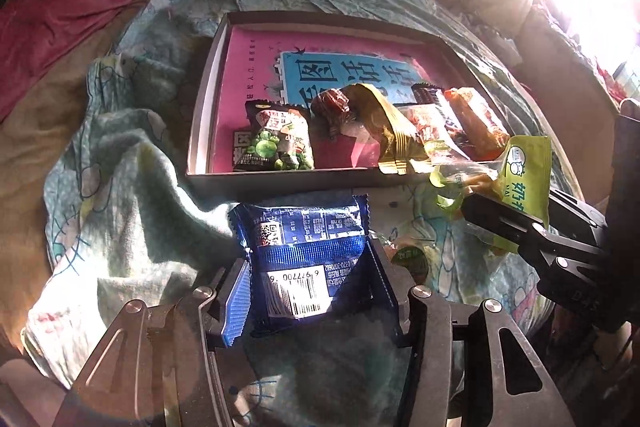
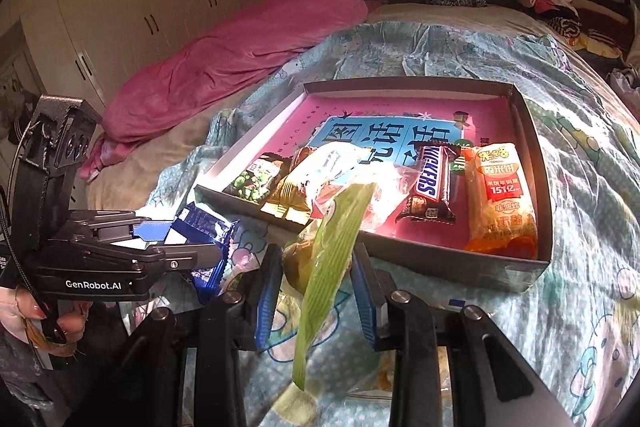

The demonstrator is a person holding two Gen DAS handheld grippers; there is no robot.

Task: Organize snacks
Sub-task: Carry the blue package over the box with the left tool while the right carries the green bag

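So I've got my left gripper [image 1: 310, 281] clamped on a blue snack packet [image 1: 304, 247], bottom center of the left wrist view, just below the shallow cardboard box [image 1: 208, 83]. My right gripper [image 2: 318, 291] sits low center in its own view with a green milk-candy packet [image 2: 332, 247] between its fingers, though I can't tell if they're actually pinching it. Inside the box, along the near edge: green peas bag [image 1: 280, 143], Snickers bar [image 2: 432, 183], orange rice cracker pack [image 2: 500, 195].
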